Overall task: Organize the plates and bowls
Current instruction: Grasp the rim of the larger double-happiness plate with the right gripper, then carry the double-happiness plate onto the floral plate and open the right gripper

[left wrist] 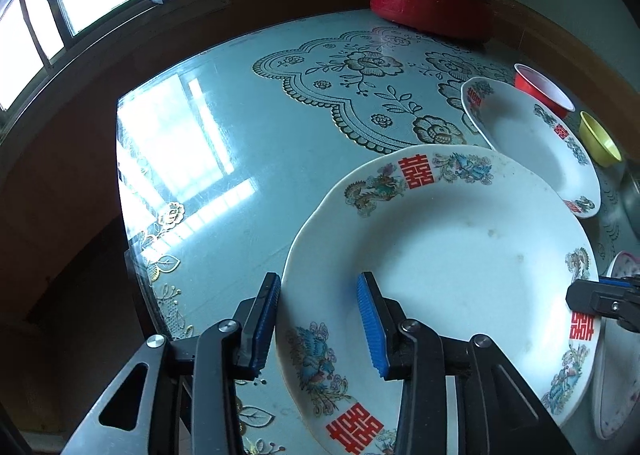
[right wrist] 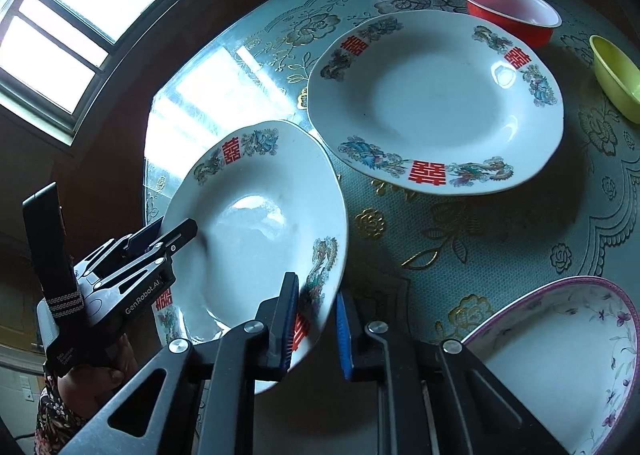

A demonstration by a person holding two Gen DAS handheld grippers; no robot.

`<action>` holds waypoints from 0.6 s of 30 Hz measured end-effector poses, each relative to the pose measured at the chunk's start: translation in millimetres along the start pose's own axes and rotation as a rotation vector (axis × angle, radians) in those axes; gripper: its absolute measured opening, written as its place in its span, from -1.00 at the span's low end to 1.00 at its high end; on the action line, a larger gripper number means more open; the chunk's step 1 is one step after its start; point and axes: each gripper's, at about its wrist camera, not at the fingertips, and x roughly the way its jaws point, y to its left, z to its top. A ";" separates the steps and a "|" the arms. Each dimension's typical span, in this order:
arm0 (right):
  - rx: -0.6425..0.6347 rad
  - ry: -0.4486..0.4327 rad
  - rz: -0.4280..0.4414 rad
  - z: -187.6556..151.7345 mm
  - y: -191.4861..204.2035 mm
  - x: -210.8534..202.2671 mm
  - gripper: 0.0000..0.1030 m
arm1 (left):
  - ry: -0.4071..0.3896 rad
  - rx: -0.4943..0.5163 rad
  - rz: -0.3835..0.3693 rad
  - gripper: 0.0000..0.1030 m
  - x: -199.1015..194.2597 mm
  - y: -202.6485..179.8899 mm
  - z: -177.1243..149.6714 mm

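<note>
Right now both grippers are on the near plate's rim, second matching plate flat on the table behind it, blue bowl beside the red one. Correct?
One error: the bowl beside the red bowl is yellow-green, not blue, as the right wrist view shows. The rest holds: left gripper and right gripper straddle the near plate's rim, with the second plate flat on the table behind.
</note>
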 end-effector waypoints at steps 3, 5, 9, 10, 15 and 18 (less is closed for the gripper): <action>0.005 -0.005 0.001 -0.9 -5.0 -4.0 -0.70 | -0.009 0.008 -0.013 -0.26 -4.3 -4.4 -5.2; 0.003 -0.012 0.002 -3.1 -6.8 -7.8 -0.71 | -0.008 0.001 -0.028 -0.29 -6.2 -5.2 -6.5; -0.035 -0.037 -0.011 -4.9 -4.3 -15.1 -0.71 | -0.014 -0.010 -0.053 -0.32 -9.5 -9.5 -10.7; -0.042 -0.039 -0.012 -6.0 -4.2 -16.6 -0.71 | -0.017 -0.010 -0.055 -0.32 -10.2 -11.4 -12.5; -0.043 -0.033 -0.015 -7.3 -5.5 -14.6 -0.71 | -0.022 -0.015 -0.050 -0.32 -13.3 -19.9 -16.7; -0.063 -0.046 -0.017 -9.6 -6.5 -18.8 -0.71 | -0.021 -0.024 -0.057 -0.32 -14.6 -22.4 -19.1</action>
